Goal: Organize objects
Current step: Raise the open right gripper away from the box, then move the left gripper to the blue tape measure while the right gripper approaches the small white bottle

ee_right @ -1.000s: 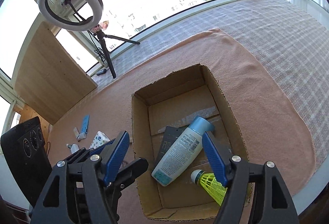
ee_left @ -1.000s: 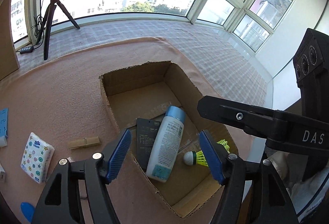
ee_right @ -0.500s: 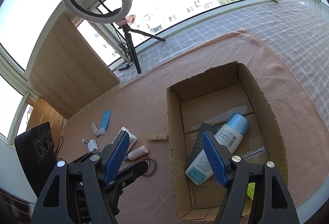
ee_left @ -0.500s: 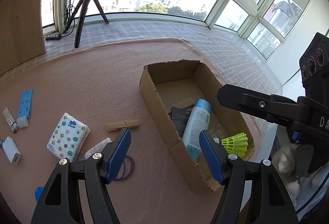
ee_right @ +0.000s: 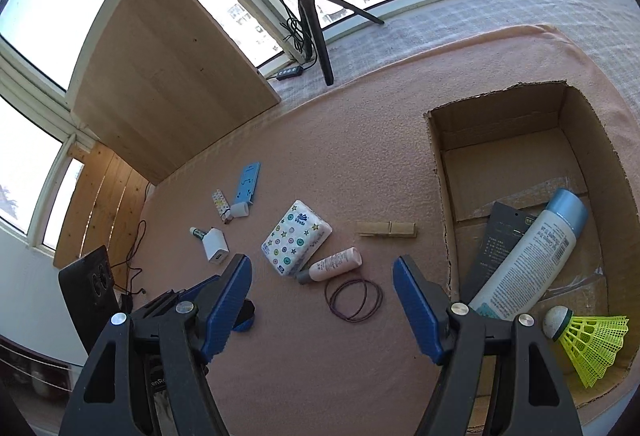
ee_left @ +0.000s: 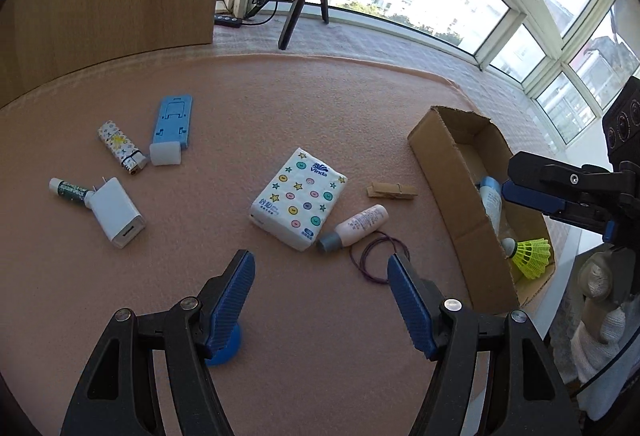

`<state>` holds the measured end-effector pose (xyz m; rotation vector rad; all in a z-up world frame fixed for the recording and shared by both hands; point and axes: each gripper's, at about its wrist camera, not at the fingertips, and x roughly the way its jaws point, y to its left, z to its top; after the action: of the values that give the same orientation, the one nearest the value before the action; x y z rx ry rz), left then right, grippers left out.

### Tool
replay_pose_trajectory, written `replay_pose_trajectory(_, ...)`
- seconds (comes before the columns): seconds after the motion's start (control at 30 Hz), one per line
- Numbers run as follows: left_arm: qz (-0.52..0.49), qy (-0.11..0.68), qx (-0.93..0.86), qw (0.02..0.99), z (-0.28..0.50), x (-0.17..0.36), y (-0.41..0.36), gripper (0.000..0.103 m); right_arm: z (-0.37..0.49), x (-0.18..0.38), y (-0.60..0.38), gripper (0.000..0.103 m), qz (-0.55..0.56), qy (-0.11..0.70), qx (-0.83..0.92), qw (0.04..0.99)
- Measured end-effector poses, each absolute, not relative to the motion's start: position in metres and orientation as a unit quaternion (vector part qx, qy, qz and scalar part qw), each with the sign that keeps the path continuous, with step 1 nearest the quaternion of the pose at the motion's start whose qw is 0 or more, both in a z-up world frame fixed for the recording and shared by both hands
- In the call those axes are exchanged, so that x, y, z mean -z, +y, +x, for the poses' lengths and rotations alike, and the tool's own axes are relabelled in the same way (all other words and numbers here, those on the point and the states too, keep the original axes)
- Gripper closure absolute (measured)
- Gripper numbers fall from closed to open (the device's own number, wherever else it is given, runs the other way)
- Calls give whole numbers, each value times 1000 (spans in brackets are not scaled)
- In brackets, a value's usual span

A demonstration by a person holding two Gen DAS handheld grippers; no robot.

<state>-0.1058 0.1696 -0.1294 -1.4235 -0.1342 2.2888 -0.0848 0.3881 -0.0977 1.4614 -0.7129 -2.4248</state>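
Pink blanket on the counter point(ee_left: 280, 88) carries the loose items; cardboard box point(ee_right: 440, 164) sits right, part-filled. Tissue pack point(ee_left: 298, 198) is best centred under left gripper point(ee_left: 320, 274) first; both grippers' jaws are spread, nothing held. Right gripper point(ee_right: 322, 282) is kept clear.

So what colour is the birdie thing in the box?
The shuttlecock has bright yellow-green feathers and a white tip, clearest in the right wrist view.

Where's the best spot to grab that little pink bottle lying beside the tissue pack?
Grip the pink bottle across the middle of its body, coming from above. It lies flat on the mat, its grey cap against the tissue pack, so set the jaws across its width, clear of the pack and the hair ties.
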Motion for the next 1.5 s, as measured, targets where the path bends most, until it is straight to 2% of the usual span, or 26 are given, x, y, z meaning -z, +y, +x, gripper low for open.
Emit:
replay_pose_trajectory(0.23,-531,-51,-824,193,-98,149,127,31,-109,122,351,35,538,-231,801,122)
replay_pose_trajectory(0.27,-532,-52,-823,192,-97,151,124,31,-113,128,348,40,545,-231,798,116)
replay_pose_trajectory(0.3,-533,-52,-823,191,-96,153,121,31,-118,135,347,51,553,-228,794,107)
replay_pose_trajectory(0.37,-536,-51,-821,190,-95,156,116,31,-127,149,344,62,569,-222,787,85)
replay_pose_trajectory(0.6,-542,-32,-818,190,-93,166,115,31,-147,176,344,65,584,-209,783,33)
replay_pose_trajectory(0.7,-545,-30,-816,191,-94,169,115,31,-152,184,341,73,590,-202,781,24)
replay_pose_trajectory(0.93,-548,-26,-814,191,-95,171,111,31,-147,191,326,75,603,-200,771,49)
replay_pose_trajectory(1.27,-549,8,-812,198,-93,177,118,31,-117,187,283,75,620,-135,764,116)
replay_pose_trajectory(1.5,-548,31,-811,202,-91,181,126,31,-97,192,273,75,631,-145,745,158)
